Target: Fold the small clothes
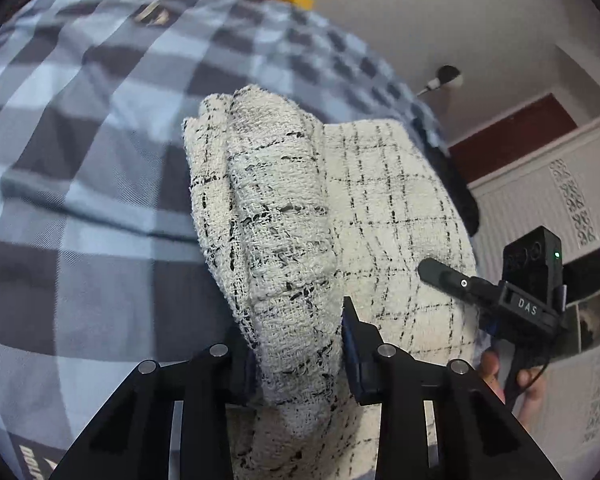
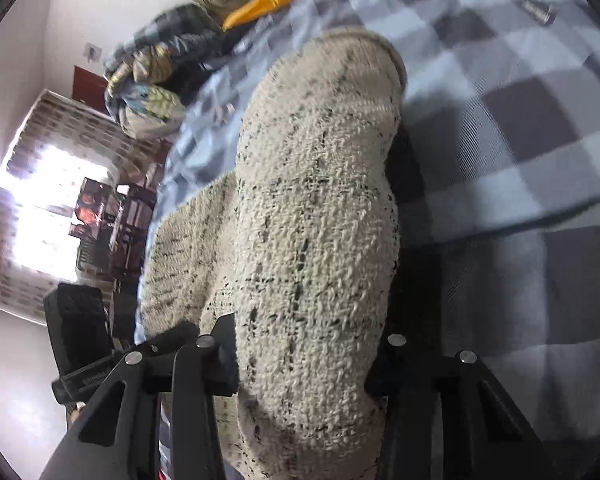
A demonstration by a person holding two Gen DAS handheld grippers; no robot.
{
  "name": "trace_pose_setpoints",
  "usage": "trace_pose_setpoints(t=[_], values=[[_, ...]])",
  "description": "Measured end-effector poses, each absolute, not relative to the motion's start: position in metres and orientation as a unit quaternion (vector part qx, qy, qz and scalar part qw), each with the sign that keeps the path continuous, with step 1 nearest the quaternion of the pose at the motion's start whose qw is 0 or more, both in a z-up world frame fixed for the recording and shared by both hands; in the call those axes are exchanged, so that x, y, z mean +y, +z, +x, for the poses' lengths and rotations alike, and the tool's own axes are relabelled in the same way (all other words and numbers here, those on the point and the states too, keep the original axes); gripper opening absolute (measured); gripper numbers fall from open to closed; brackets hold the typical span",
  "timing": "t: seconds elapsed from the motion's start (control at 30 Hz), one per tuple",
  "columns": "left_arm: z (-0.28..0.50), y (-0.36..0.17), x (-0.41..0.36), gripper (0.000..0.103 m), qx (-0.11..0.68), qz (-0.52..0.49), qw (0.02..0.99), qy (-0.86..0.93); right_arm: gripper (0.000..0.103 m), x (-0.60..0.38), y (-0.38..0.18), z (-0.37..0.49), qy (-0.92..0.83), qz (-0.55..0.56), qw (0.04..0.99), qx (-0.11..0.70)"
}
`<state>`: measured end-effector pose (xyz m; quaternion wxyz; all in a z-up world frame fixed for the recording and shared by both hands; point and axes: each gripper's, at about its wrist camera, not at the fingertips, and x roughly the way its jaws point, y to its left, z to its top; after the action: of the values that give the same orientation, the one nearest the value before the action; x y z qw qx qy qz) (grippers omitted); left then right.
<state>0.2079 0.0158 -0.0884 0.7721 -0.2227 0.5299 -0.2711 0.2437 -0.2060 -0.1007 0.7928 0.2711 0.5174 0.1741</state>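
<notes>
1. The left gripper point(image 1: 300, 360) pinches a bunched fold of the cream tweed garment point(image 1: 284, 216).
2. The right gripper point(image 2: 304, 364) also clamps the garment point(image 2: 316, 208).
3. The garment stretches toward 12 o'clock over the checked bedspread point(image 1: 80, 184).

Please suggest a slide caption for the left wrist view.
Left hand-held gripper clamps a bunched cream tweed garment above a checked bedspread.

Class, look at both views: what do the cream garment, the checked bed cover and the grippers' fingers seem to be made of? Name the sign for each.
Cream garment: looks like a loose, nubbly tweed-like weave, matte; rough loops and thin black check lines show.
Checked bed cover: seems smooth woven fabric with a slight sheen; fine twill lines and soft creases.
Left hand-held gripper and right hand-held gripper: black matte, probably plastic, with silvery metal pins.
</notes>
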Motion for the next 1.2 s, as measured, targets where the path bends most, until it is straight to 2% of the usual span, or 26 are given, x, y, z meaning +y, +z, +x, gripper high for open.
trace_pose_setpoints(t=[0.27,0.43,0.6,0.77,0.83,0.87,0.9,0.93,0.97,1.03,1.07,1.1,1.2], values=[[0.227,-0.052,-0.082,0.032,0.508,-0.203,0.773,-0.321,0.038,-0.291,-0.052,0.229,0.139,0.299,0.805,0.494],[0.244,-0.061,-0.144,0.032,0.512,-0.210,0.757,-0.347,0.038,-0.356,-0.037,0.225,0.106,0.313,0.808,0.488],[0.257,-0.106,-0.185,0.032,0.550,-0.189,0.745,-0.327,0.038,-0.397,-0.075,0.234,0.078,0.336,0.781,0.521],[0.263,-0.150,-0.184,0.031,0.580,-0.176,0.733,-0.309,0.041,-0.405,-0.132,0.242,0.056,0.304,0.764,0.567],[0.263,-0.161,-0.178,0.041,0.587,-0.193,0.722,-0.311,0.049,-0.408,-0.157,0.239,0.058,0.309,0.758,0.571],[0.264,-0.162,-0.175,0.046,0.590,-0.198,0.719,-0.309,0.059,-0.410,-0.163,0.238,0.060,0.321,0.756,0.568],[0.265,-0.159,-0.171,0.055,0.594,-0.201,0.718,-0.303,0.069,-0.416,-0.171,0.235,0.059,0.342,0.749,0.564],[0.263,-0.154,-0.166,0.061,0.593,-0.202,0.720,-0.300,0.072,-0.419,-0.177,0.232,0.055,0.367,0.737,0.565],[0.259,-0.146,-0.162,0.065,0.587,-0.202,0.723,-0.302,0.073,-0.423,-0.179,0.230,0.052,0.391,0.722,0.568],[0.248,-0.122,-0.147,0.086,0.562,-0.200,0.738,-0.315,0.073,-0.428,-0.171,0.222,0.033,0.418,0.702,0.575],[0.244,-0.111,-0.142,0.092,0.554,-0.193,0.747,-0.314,0.072,-0.428,-0.157,0.215,0.018,0.409,0.710,0.573],[0.236,-0.095,-0.136,0.103,0.542,-0.179,0.762,-0.305,0.072,-0.426,-0.141,0.213,0.008,0.393,0.723,0.568],[0.209,-0.049,-0.117,0.103,0.515,-0.137,0.798,-0.283,0.072,-0.420,-0.081,0.190,-0.003,0.348,0.763,0.546]])
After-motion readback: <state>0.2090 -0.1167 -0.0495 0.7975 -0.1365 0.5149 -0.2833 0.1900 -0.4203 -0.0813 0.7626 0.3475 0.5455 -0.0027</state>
